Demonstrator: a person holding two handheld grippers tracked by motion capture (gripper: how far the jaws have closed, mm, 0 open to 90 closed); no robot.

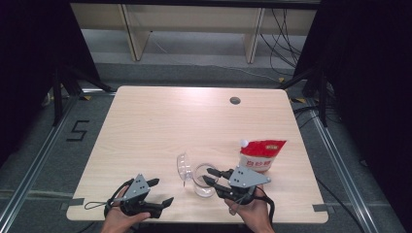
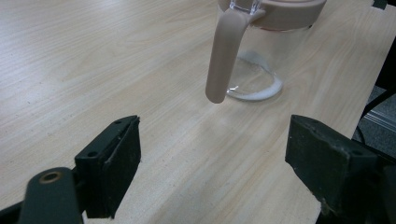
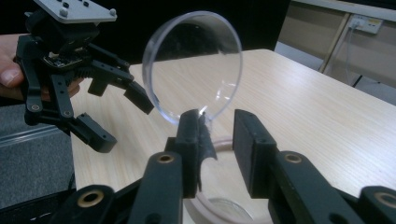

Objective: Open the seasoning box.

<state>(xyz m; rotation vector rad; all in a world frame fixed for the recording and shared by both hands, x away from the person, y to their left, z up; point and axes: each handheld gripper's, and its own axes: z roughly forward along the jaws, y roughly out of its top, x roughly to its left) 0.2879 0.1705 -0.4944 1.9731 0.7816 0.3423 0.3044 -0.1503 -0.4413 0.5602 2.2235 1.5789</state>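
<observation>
Right claw (image 1: 212,176), slightly parted and gripping nothing, sits over the clear jug (image 1: 204,180) whose hinged lid (image 1: 183,165) stands open, perhaps for filling from the pouch (image 1: 260,154), while the left claw (image 1: 161,191) waits wide open and empty

Grey floor (image 1: 43,145), black curtains (image 1: 29,43), perhaps wooden shelving (image 1: 194,19) behind.

In the left gripper view, beyond our open jaws, the top edge cuts off the clear jug (image 2: 261,56) above its pinkish rim; only the handle and base show whole. In the right gripper view our jaws cover the jug's (image 3: 224,205) near rim, and the bottom edge crops its mouth; whether a pad touches the raised clear lid (image 3: 194,65) we cannot tell. To the left of these jaws, the left gripper (image 3: 109,112) is cropped at the top. From the high view, the print on the red-and-white pouch (image 1: 261,155) is too small to read.
</observation>
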